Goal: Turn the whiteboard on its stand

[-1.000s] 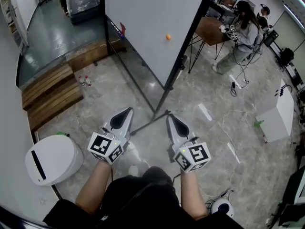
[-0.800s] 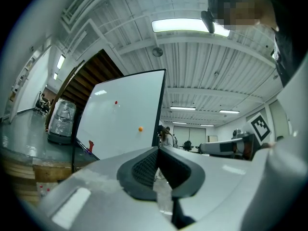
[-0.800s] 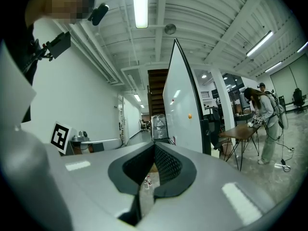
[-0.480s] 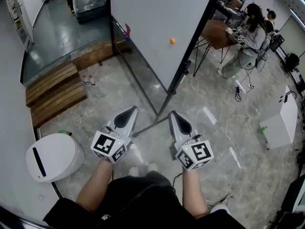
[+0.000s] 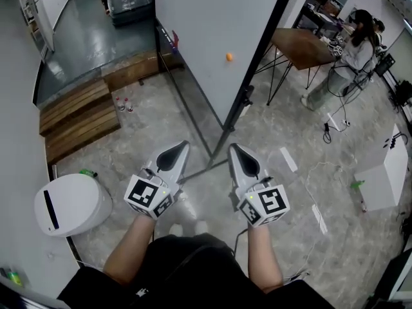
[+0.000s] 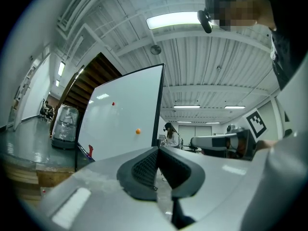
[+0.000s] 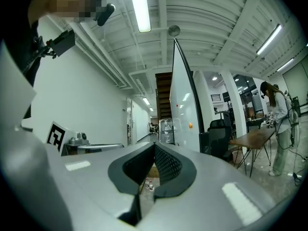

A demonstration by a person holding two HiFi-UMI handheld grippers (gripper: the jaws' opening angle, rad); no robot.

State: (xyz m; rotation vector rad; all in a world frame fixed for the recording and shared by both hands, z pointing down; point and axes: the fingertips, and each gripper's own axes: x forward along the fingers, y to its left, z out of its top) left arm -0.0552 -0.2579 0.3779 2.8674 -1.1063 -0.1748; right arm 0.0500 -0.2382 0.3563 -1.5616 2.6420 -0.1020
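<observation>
Left tongs [image 5: 177, 150] and right tongs [image 5: 236, 152] closed, holding nothing, short of the whiteboard [image 5: 212, 37].
It looks stiff, wide and smooth; better to take its black side frame [image 5: 261, 60].

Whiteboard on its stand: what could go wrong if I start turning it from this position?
The whiteboard seems close to the wooden table; a swing might hit it.
The stand's floor bar lies on the floor just ahead; a step may catch it.
The left gripper and right gripper are shut and empty, so a push could slip.
</observation>
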